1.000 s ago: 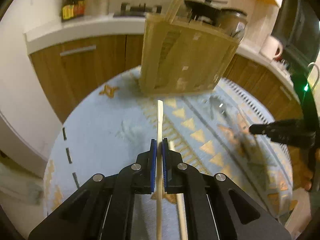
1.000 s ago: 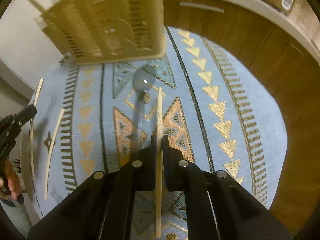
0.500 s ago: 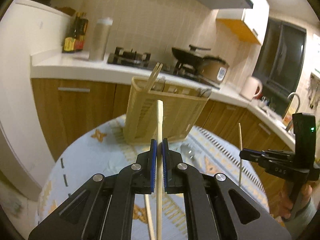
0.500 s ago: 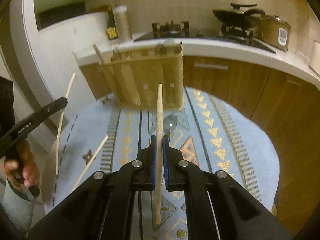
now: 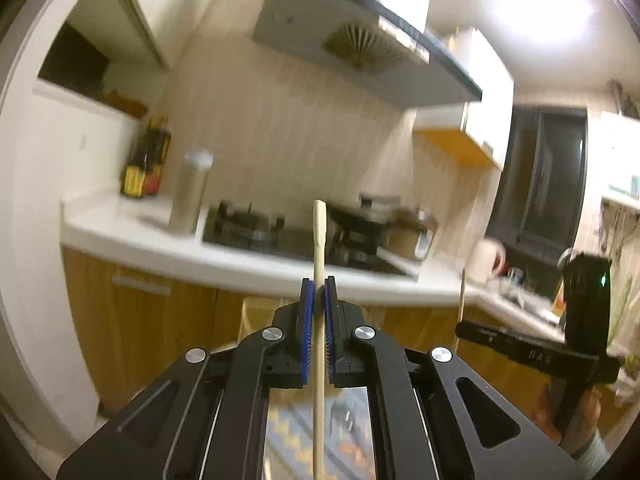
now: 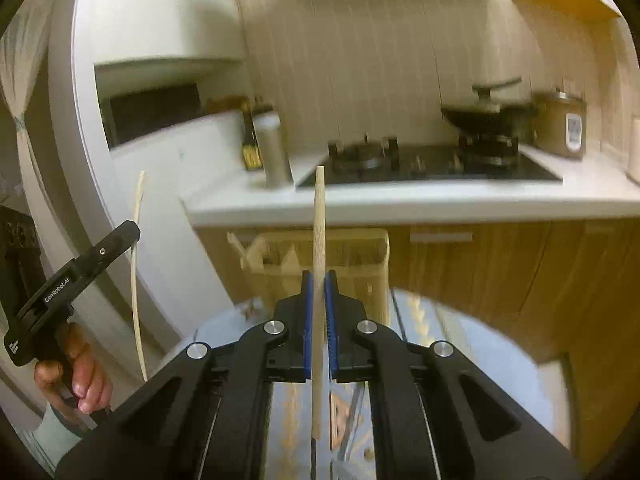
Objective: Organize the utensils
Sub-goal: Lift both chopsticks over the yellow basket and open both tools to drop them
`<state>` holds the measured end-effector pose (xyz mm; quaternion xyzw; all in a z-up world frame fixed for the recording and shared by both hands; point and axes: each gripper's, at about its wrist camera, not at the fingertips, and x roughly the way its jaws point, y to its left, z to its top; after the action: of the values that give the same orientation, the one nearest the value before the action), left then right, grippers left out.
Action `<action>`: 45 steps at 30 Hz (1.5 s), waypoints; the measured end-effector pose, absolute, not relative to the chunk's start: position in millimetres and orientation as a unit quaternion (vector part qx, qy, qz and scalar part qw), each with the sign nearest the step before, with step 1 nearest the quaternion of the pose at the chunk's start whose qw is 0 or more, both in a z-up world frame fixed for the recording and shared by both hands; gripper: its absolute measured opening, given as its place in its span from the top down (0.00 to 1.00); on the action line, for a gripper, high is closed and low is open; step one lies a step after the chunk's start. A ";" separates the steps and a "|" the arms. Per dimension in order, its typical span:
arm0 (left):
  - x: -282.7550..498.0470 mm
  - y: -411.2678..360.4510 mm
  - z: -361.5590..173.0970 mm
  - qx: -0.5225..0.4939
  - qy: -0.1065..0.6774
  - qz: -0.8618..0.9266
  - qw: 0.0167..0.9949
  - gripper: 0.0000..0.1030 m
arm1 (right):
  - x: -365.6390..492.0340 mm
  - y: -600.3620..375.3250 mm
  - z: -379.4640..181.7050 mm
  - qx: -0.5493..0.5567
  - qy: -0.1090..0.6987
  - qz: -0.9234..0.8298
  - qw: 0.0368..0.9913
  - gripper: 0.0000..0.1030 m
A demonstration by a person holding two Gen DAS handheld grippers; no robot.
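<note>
Two chopsticks were in my grip, one in each tool. My left gripper (image 5: 319, 292) had its blue pads pressed together on a pale chopstick (image 5: 319, 240), which stood upright through the jaws and poked out at 12 o'clock in front of the stove (image 5: 280, 236). My right gripper (image 6: 319, 286) pinched its own chopstick (image 6: 319, 216) the same way, upright, with the tip rising past the counter edge (image 6: 420, 204).

From the right wrist, the utensil basket (image 6: 356, 256) sat straight ahead behind the jaws, on the round table with the patterned cloth (image 6: 452, 332), a few sticks already leaning in it at about 11 o'clock. The chopstick crossed in front of the basket, well above the cloth.

From the left wrist, only a corner of the basket (image 5: 256, 316) showed beside the fingers at 10 o'clock; the view was blurred. At 3 o'clock my other tool hung in the air, my hand (image 5: 576, 412) wrapped round its handle.

Behind everything ran the white counter: dark bottles (image 5: 146, 160) and a steel flask (image 5: 192, 192) at 10 o'clock, a lidded pan (image 6: 488, 112) and a cooker pot (image 6: 560, 124) at 2 o'clock, and a range hood (image 5: 360, 40) overhead. A white jug (image 5: 488, 256) stood near the sink corner.
</note>
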<state>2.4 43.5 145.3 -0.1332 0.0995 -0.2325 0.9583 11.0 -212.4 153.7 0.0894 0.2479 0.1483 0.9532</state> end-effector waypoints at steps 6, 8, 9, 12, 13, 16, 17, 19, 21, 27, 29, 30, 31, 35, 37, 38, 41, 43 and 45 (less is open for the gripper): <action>26.8 38.3 172.9 -0.157 0.040 -0.226 0.960 0.97 | 28.3 -214.4 185.8 0.088 0.188 0.144 0.967 0.96; 37.9 35.3 175.8 -0.171 0.031 -0.224 0.959 0.97 | 40.7 -215.5 191.8 0.093 0.177 0.143 0.969 0.96; 44.5 31.8 176.8 -0.179 0.025 -0.221 0.958 0.97 | 44.8 -216.8 192.7 0.095 0.173 0.143 0.970 0.96; 58.8 23.9 177.7 -0.199 0.016 -0.221 0.955 0.97 | 62.4 -216.9 196.3 0.104 0.162 0.144 0.971 0.96; 65.1 20.5 177.2 -0.208 0.016 -0.222 0.953 0.97 | 70.2 -216.6 196.9 0.111 0.160 0.148 0.970 0.96; 75.5 13.1 172.2 -0.226 0.012 -0.214 0.950 0.97 | 87.0 -216.3 197.0 0.122 0.152 0.147 0.970 0.96; 79.4 11.1 169.9 -0.232 0.010 -0.208 0.950 0.97 | 93.1 -216.4 196.7 0.127 0.149 0.148 0.970 0.96; 84.2 5.9 165.2 -0.242 0.005 -0.196 0.950 0.97 | 102.5 -216.7 195.2 0.131 0.140 0.140 0.971 0.96; 89.5 -2.4 158.9 -0.244 -0.006 -0.175 0.954 0.97 | 113.1 -215.6 189.8 0.132 0.132 0.127 0.974 0.96; 105.4 -20.6 143.2 -0.240 -0.021 -0.130 0.962 0.97 | 132.9 -218.9 164.1 0.138 0.124 0.089 0.979 0.96; 108.6 -24.1 138.5 -0.237 -0.030 -0.113 0.964 0.97 | 136.7 -221.5 158.9 0.135 0.118 0.073 0.981 0.96; 110.6 -25.6 136.6 -0.235 -0.034 -0.106 0.966 0.97 | 139.9 -222.8 156.1 0.133 0.115 0.065 0.982 0.96; 113.1 -27.4 134.9 -0.232 -0.036 -0.100 0.967 0.97 | 142.6 -224.4 153.9 0.134 0.115 0.064 0.982 0.96; 120.9 -36.8 127.0 -0.217 -0.046 -0.080 0.972 0.97 | 151.8 -226.5 146.1 0.133 0.114 0.057 0.983 0.96; 124.5 -41.7 123.2 -0.210 -0.046 -0.072 0.974 0.97 | 154.6 -223.4 139.7 0.123 0.117 0.053 0.984 0.96; 125.4 -43.4 121.1 -0.207 -0.047 -0.069 0.975 0.97 | 155.5 -221.6 135.8 0.116 0.118 0.051 0.985 0.96; 129.2 -47.7 113.4 -0.194 -0.050 -0.058 0.978 0.96 | 157.0 -219.5 126.4 0.108 0.123 0.047 0.985 0.96; 133.3 -48.0 108.9 -0.189 -0.049 -0.053 0.979 0.96 | 157.6 -221.4 121.4 0.114 0.131 0.046 0.984 0.96; 136.4 -46.5 106.4 -0.186 -0.044 -0.052 0.980 0.96 | 157.2 -225.0 117.7 0.125 0.137 0.049 0.981 0.96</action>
<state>136.4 -46.5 106.4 -0.1865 -0.0440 -0.0521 0.9801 157.2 -225.0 117.7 0.1245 0.1368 0.0494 0.9815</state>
